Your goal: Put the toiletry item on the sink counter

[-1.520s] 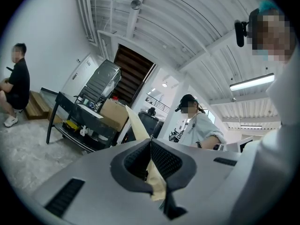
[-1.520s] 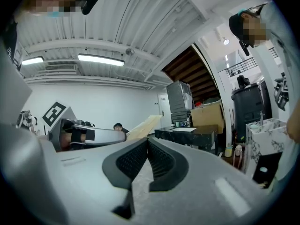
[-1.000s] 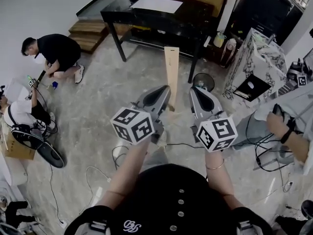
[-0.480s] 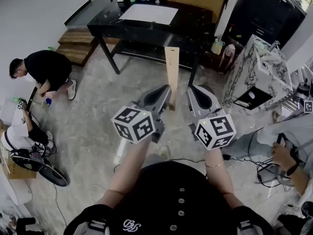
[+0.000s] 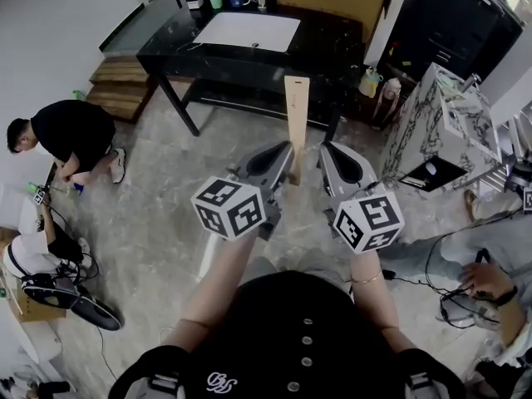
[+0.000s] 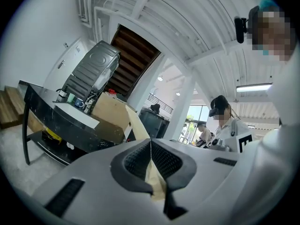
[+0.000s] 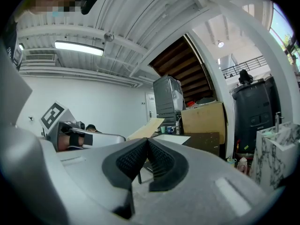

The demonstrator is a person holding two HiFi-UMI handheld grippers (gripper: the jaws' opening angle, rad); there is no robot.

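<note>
A long flat beige strip (image 5: 294, 119) stands upright from my left gripper (image 5: 283, 155), which is shut on its lower end. In the left gripper view the strip (image 6: 135, 125) rises out from between the closed pads. My right gripper (image 5: 329, 153) hangs just to the right of it, jaws shut with nothing between them (image 7: 146, 146); from there the strip (image 7: 146, 128) shows to the left. The marble-patterned sink counter (image 5: 450, 116) stands at the right, its tap visible in the right gripper view (image 7: 276, 142).
A black table (image 5: 179, 44) with a white sheet and cups stands ahead. Bottles (image 5: 371, 80) sit by the counter's foot. People sit on the floor at left (image 5: 65, 136) and right (image 5: 490, 281), among cables. Wooden steps (image 5: 116, 81) lie far left.
The view has shifted: the black table and the sink counter now sit lower and nearer in the picture. Both grippers keep the same pose, the left one still holding the strip.
</note>
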